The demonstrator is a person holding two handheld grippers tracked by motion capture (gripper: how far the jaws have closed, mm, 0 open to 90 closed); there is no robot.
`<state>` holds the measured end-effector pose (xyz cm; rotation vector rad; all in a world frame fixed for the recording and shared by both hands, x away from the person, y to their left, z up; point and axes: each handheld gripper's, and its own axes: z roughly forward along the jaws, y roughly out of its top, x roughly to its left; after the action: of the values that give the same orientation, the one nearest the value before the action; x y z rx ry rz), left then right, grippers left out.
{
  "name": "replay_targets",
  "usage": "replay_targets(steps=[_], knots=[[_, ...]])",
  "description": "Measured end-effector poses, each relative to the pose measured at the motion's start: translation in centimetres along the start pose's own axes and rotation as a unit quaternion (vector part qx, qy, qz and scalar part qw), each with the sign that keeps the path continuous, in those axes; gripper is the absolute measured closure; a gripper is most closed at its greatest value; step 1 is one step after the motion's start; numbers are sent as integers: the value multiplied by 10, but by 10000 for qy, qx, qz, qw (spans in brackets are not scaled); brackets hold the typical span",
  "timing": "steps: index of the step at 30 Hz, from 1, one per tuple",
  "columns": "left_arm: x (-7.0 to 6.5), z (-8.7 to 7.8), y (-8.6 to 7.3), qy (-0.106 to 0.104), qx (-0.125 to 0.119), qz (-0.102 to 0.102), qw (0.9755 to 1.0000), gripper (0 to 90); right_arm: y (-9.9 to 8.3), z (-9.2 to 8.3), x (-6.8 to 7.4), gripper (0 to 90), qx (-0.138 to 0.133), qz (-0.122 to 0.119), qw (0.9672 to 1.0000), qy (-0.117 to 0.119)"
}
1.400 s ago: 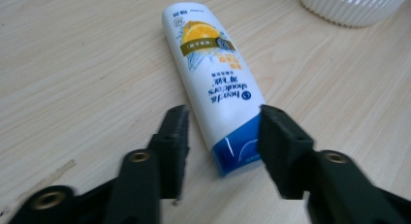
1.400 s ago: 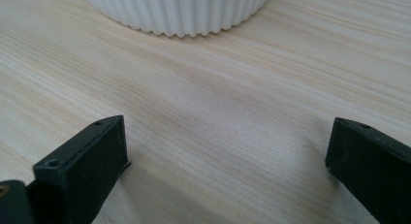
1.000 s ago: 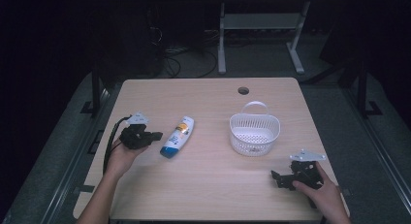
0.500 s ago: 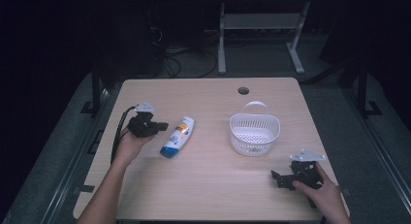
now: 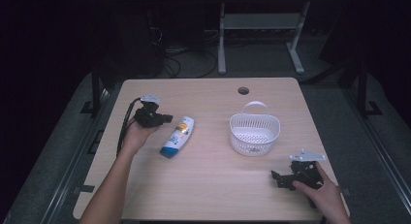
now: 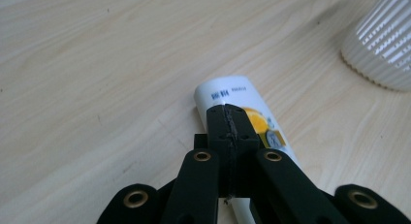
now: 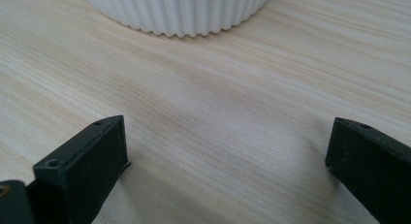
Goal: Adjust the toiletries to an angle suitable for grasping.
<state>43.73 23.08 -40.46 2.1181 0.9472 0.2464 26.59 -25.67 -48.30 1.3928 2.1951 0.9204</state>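
Dark workshop clutter of cables and a metal stand frames the pale wooden table where I am working both hand-held grippers from afar. At my left, the left gripper hangs just beside the upper end of a white squeeze bottle, its jaws pressed together with nothing between them; its own camera looks along the closed tips onto the bottle lying flat beneath, orange label up. The bottle rests on its side toward the table's left, blue cap pointing to the near edge, well apart from the white slatted basket at centre right. My right gripper sits low on the table near the front right corner, jaws spread wide over bare wood, the basket's ribbed wall just ahead.

I judge the bottle a light, smooth plastic thing, likely slick on its glossy label and a little yielding if squeezed hard, though not fragile. Lying flat, it may skate or roll under a sideways nudge. I would part the left jaws first, then take it across the narrow flanks of the body near the middle, where it should balance, rather than at the tapered cap end.
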Motion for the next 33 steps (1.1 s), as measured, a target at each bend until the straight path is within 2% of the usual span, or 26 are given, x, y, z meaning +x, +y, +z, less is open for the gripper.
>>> replay_targets(steps=[6, 8, 10, 18, 20, 27, 33], knots=[[5, 10, 8, 70, 119, 46, 9999, 900, 0, 0, 0, 8, 1, -1, 10000, 0], [6, 14, 10, 39, 66, 2, 10000, 900, 0, 0, 0, 8, 0, -2, 10000, 0], [7, 18, 13, 94, 148, 46, 9998, 900, 0, 0, 0, 8, -1, 1, 10000, 1], [14, 35, 23, 161, 145, -12, 9998, 900, 0, 0, 0, 8, 1, -9, 10000, -5], [15, 40, 23, 154, 137, -64, 9998, 900, 0, 0, 0, 9, 1, -9, 10000, -2], [17, 58, 20, 242, 280, -26, 9993, 900, 0, 0, 0, 9, 1, -10, 10000, -1], [22, 67, 15, 243, 377, -174, 9988, 900, 0, 0, 0, 8, 0, -2, 10000, 5]])
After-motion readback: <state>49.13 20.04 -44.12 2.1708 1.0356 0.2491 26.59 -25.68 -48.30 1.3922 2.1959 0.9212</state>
